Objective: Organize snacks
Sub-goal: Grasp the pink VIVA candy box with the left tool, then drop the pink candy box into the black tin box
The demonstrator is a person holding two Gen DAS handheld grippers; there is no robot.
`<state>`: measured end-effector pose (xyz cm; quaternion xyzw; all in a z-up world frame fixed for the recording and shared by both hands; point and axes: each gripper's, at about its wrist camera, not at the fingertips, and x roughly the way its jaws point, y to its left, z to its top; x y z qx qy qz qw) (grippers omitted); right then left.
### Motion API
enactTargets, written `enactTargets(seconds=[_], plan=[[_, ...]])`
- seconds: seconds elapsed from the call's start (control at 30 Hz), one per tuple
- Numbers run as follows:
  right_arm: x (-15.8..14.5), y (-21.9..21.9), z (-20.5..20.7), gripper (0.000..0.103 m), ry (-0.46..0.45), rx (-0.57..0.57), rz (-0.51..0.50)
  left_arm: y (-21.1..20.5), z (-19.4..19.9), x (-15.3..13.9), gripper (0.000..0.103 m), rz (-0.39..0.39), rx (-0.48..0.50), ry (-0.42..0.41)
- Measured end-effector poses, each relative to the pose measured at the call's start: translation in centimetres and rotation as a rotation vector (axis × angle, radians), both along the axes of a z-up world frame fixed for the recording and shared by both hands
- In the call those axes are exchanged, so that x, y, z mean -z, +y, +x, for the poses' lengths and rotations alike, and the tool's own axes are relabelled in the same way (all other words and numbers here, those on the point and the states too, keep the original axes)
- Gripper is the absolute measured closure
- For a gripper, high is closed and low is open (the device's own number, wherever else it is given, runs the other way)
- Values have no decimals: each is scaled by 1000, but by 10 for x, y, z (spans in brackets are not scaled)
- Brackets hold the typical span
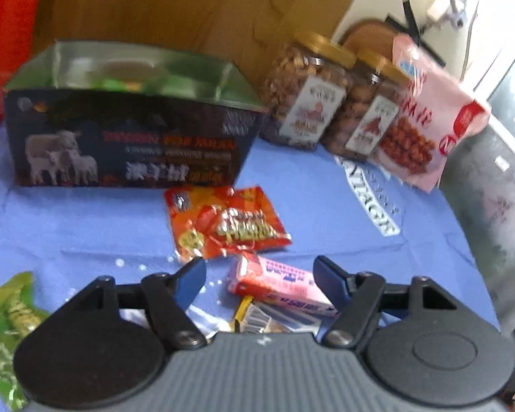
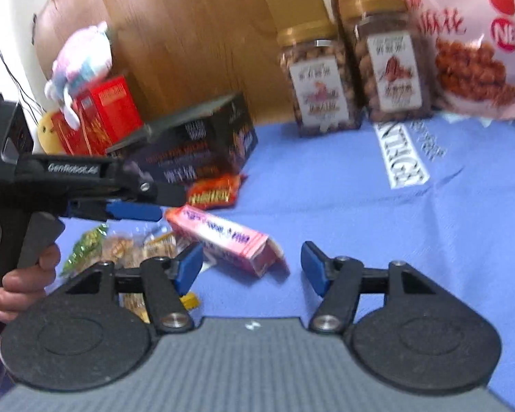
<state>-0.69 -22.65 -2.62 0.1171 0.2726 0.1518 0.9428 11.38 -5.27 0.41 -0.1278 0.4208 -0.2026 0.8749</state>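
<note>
A dark open box with sheep on its side [image 1: 127, 137] stands at the back left of the blue cloth; it also shows in the right wrist view [image 2: 195, 147]. An orange snack packet [image 1: 223, 223] lies in front of it. A pink snack box [image 1: 278, 285] lies between the fingers of my left gripper [image 1: 261, 278], which is open just above it. A green packet [image 1: 7, 322] lies at the left. My right gripper [image 2: 252, 264] is open and empty over the cloth, right of the pink box [image 2: 223, 240]. The left gripper [image 2: 137, 202] shows from the side there.
Two gold-lidded jars of nuts [image 1: 305, 96] [image 1: 367, 110] and a pink bag of nuts [image 1: 429, 116] stand at the back right. Red boxes [image 2: 99, 113] with a plush toy [image 2: 79, 65] sit at the far left. Small clear and yellow packets [image 2: 137, 250] lie near the pink box.
</note>
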Motion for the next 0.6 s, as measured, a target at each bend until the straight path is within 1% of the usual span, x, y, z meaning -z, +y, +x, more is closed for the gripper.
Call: enactTargets(seconds=[0.03,0.07,0.1,0.13,0.17,0.23,0.33,0.47,0.53,0.6], plan=[[1,2,0,50,-8,-8,-17,-4,1,4,44,-2,25,10],[1,5,0,63,-7,-18,-32,-8,-1,5,44,8,33,-5],[2,6,1,65,-9,-16,-47,-13,-3,4,44,31,37,-19],[2,8,1,73,-12,-2,-66,-16,-5,4,44,46,39,-32],[2,9,1,77,-17,9,-89,-16,-7,4,44,49,40,-33],[0,9,-3,77,-19,29,-97,-14,-12,2,44,32,52,-24],[-11,8,-9,77,-63,36,-85,-6,-26,-11,44,3,55,-58],[-42,18,-8,77,-180,32,-99,13,-33,-39,44,-33,38,-132],[-56,28,3,77,-241,20,-115,24,-29,-53,44,-44,13,-174],[-67,37,21,77,-281,0,-116,37,-20,-66,44,-42,-26,-211]])
